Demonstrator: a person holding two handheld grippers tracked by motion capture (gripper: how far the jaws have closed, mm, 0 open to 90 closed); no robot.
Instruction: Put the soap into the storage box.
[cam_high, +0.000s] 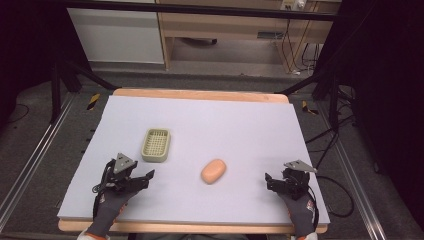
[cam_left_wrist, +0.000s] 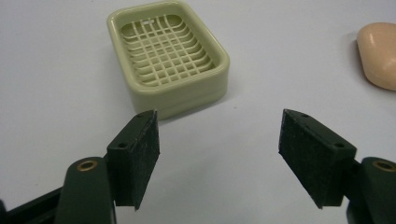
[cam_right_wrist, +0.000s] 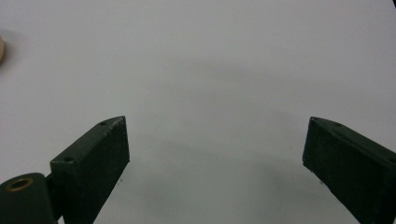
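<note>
A pale grey-lilac mat (cam_high: 200, 125) covers a wooden table, with dark floor, metal rails and cables around it and a wooden shelf unit beyond the far edge. On the mat lie two things: a cream-green soap dish (cam_high: 156, 145) with a lattice bottom, left of centre, and a peach-coloured bar of soap (cam_high: 213, 171) to its right and a little nearer the person — the two are apart, not touching.

The left gripper (cam_high: 139, 180) sits near the front left of the mat, held by a gloved hand (cam_high: 111, 205), its jaws spread wide with nothing between them. In the left gripper view the soap dish (cam_left_wrist: 168, 56) lies just ahead of the jaw tips, empty, and the soap (cam_left_wrist: 379, 55) shows at the right edge.

The right gripper (cam_high: 275, 181) rests near the front right corner, well apart from the soap, in the other gloved hand (cam_high: 299, 207). Its jaws also stand wide apart and empty — in the right gripper view they frame bare mat (cam_right_wrist: 210, 70), with a sliver of the soap (cam_right_wrist: 1, 49) at the left edge.
</note>
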